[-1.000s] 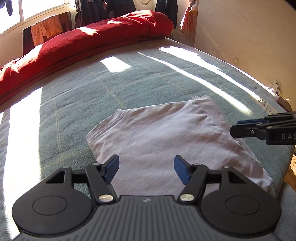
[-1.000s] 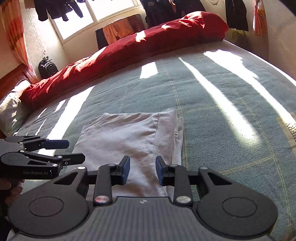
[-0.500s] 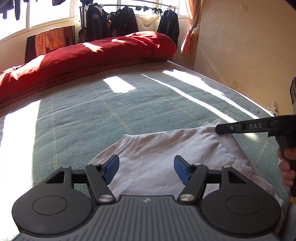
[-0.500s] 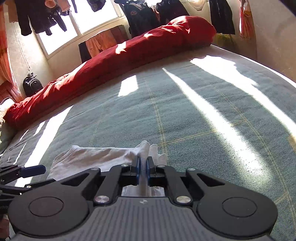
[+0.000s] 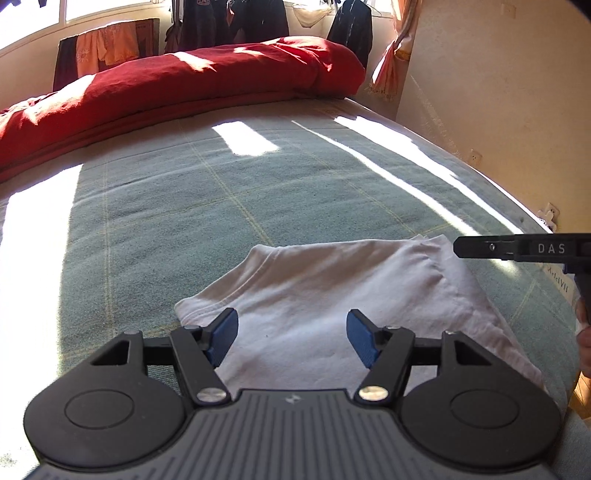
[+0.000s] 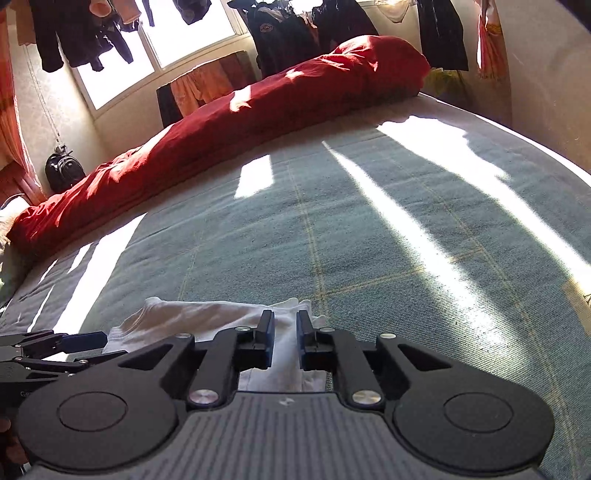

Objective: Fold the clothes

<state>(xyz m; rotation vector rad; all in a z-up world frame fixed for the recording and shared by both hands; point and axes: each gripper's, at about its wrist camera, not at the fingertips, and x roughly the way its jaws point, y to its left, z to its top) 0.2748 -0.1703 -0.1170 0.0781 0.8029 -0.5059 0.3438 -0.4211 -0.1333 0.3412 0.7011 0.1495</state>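
A folded white garment [image 5: 332, 288] lies on the near part of the green-grey bed cover [image 5: 221, 206]. My left gripper [image 5: 291, 336] hovers over its near left part, open, with nothing between the blue pads [image 5: 225, 332]. My right gripper [image 6: 285, 325] is at the garment's right edge [image 6: 207, 314], and its jaws are opening. A strip of white cloth shows in the narrow gap and the pads stand off it. Each gripper also shows in the other's view: the right gripper [image 5: 460, 247] from the side, the left gripper [image 6: 110, 347] at the lower left.
A rolled red duvet [image 6: 258, 122] runs along the far side of the bed. Dark clothes [image 6: 280, 29] hang by the window behind it. A wall [image 5: 498, 110] borders the bed on the right. A dark backpack [image 6: 62, 171] sits at far left. A person's hand [image 5: 583, 332] holds the right gripper.
The right gripper's jaws closed to a slit at the garment's right edge, then parted again. Both views have tilted up, so the garment sits lower in them. The left jaws kept their width.
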